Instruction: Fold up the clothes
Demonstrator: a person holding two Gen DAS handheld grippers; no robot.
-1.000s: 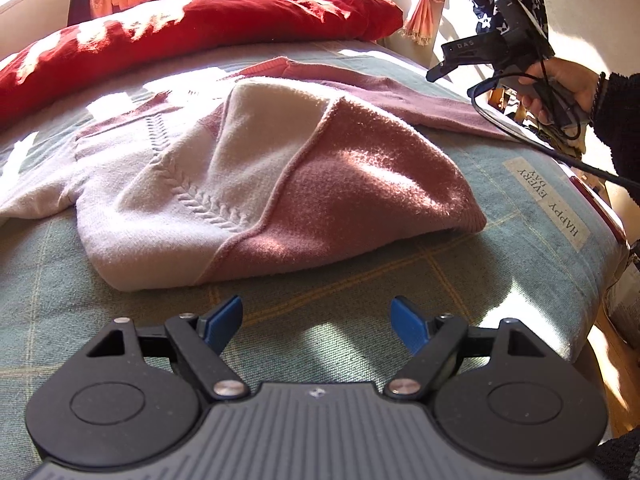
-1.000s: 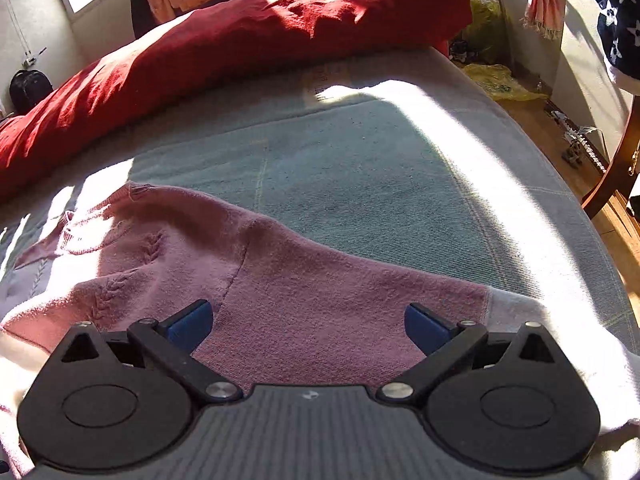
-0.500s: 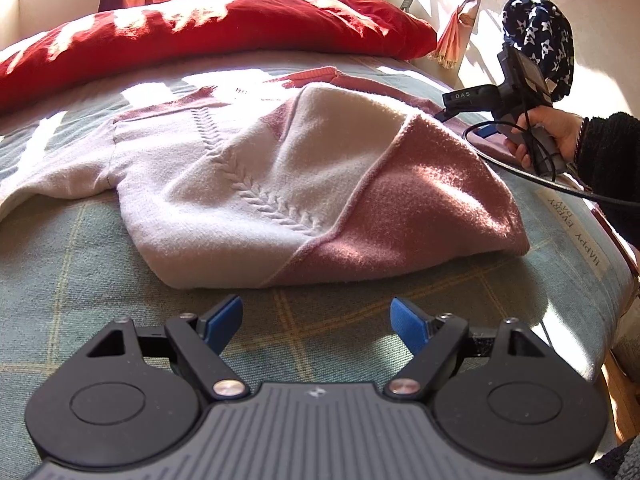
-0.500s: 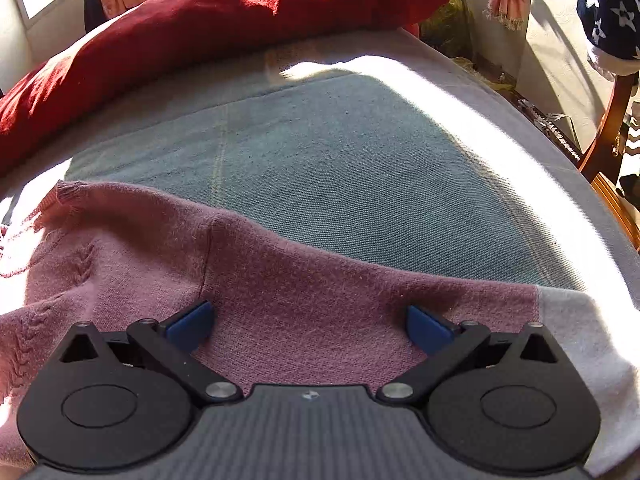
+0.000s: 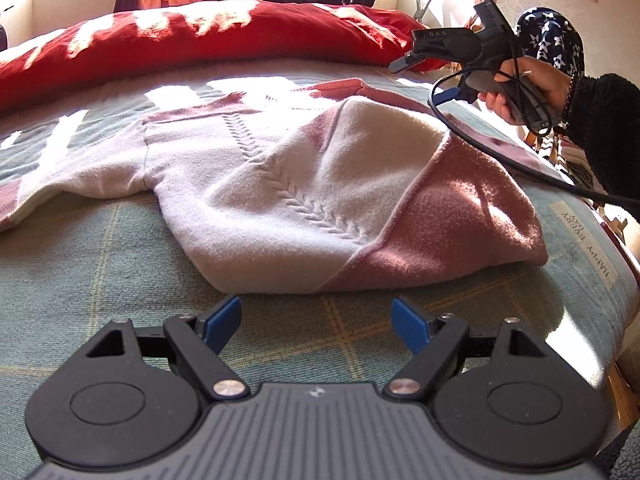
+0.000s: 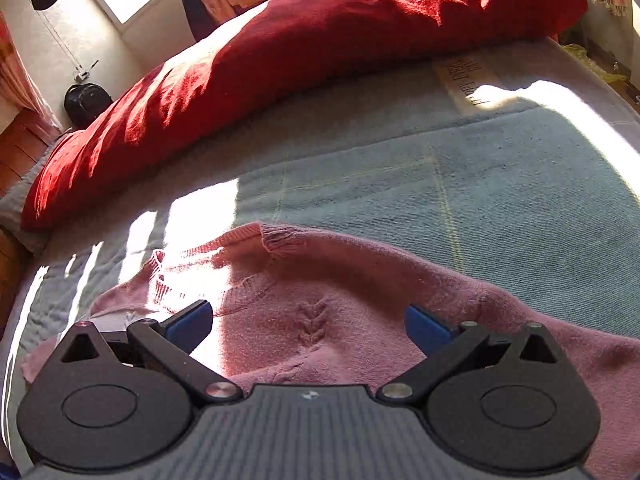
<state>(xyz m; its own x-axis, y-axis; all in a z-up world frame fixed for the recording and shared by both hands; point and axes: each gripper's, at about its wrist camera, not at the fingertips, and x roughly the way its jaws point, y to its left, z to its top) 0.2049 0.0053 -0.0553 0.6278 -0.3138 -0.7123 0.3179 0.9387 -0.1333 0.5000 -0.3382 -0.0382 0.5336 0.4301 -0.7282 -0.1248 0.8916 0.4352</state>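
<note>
Both grippers' blue fingers (image 5: 222, 316) are spread wide, gripping nothing. The left gripper (image 5: 316, 320) hovers over the green blanket (image 5: 100, 264) just before the sweater's (image 5: 304, 184) hem; the right gripper (image 6: 308, 326) hangs above its pink neckline, near the red duvet (image 6: 320, 48).

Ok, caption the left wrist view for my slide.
Open left gripper faces the hem of a pink-and-white sweater on the bed; right gripper hovers beyond.
</note>
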